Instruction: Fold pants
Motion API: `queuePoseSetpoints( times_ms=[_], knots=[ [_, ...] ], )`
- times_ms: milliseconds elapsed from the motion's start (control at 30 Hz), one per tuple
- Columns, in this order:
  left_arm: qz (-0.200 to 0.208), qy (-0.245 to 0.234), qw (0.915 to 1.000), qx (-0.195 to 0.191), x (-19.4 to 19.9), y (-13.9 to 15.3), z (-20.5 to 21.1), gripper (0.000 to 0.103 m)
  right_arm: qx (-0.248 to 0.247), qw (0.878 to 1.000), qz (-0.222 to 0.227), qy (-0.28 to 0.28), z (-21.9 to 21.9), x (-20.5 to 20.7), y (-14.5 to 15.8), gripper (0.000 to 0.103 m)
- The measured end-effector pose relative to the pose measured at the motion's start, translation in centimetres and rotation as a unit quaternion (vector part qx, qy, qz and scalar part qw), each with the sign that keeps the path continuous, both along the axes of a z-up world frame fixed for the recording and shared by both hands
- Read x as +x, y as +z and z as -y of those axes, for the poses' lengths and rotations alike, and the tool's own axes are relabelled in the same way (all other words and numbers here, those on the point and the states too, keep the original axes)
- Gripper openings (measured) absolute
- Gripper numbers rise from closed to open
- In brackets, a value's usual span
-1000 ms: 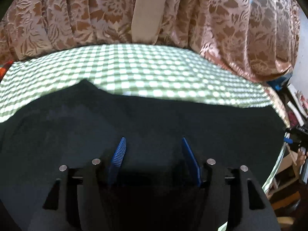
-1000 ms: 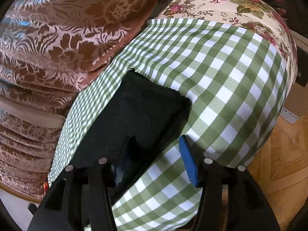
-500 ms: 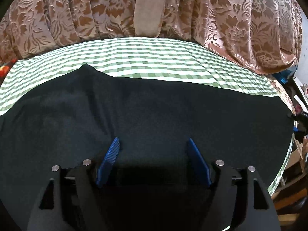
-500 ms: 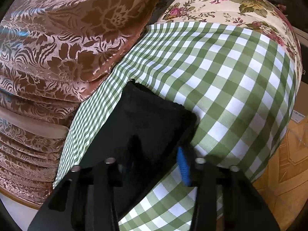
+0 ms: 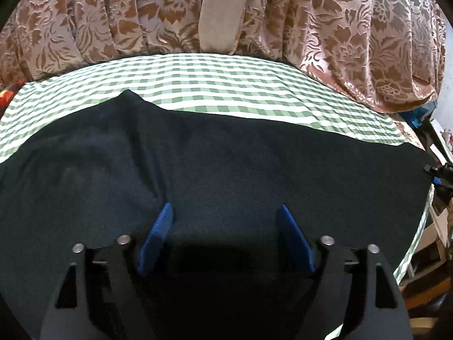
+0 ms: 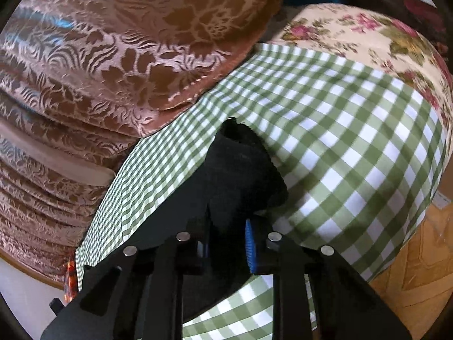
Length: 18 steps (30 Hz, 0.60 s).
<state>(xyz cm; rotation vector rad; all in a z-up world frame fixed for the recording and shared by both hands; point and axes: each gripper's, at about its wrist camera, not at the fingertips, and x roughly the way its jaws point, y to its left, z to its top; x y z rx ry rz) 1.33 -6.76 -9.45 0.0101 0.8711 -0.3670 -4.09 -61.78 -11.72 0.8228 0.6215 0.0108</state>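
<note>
The black pants point(image 5: 226, 164) lie spread lengthwise across a green-and-white checked sheet point(image 5: 215, 85). My left gripper point(image 5: 226, 212) is open, its blue fingers point(image 5: 161, 226) wide apart and low over the middle of the pants, empty. In the right wrist view the pants' end point(image 6: 240, 175) is bunched up off the sheet. My right gripper point(image 6: 226, 226) is shut on that end, with the cloth pinched between the blue pads point(image 6: 250, 246). The right gripper also shows at the far right edge of the left wrist view point(image 5: 437, 174).
Pink-brown floral cushions point(image 5: 339, 34) line the back of the bed, also shown in the right wrist view point(image 6: 127, 51). A flowered cover point(image 6: 368, 36) lies beyond the checked sheet point(image 6: 354, 130). The bed edge drops to a wooden floor point(image 6: 416, 269) at the right.
My right gripper has closed on the end of the pants and lifted it into a bunch. My left gripper has opened slightly wider and moved a little over the pants.
</note>
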Motion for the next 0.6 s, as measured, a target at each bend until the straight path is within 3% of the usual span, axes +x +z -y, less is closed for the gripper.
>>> queuePoseSetpoints(
  times_ms=[267,400,600],
  knots=[
    [-0.002,-0.008,0.9999,0.008,-0.2,0.0,0.3,0.085,-0.025,0.998,0.033,0.036,-2.7,0.0,3.0,0.017],
    [-0.013,-0.016,0.9998,-0.007,0.1,0.2,-0.1,0.088,-0.054,0.995,0.055,0.069,-5.6,0.2,5.3,0.017],
    [-0.063,0.001,0.9926,-0.104,1.2,1.3,-2.7,0.088,-0.100,0.981,0.084,0.146,-12.5,0.8,8.0,0.017]
  ],
)
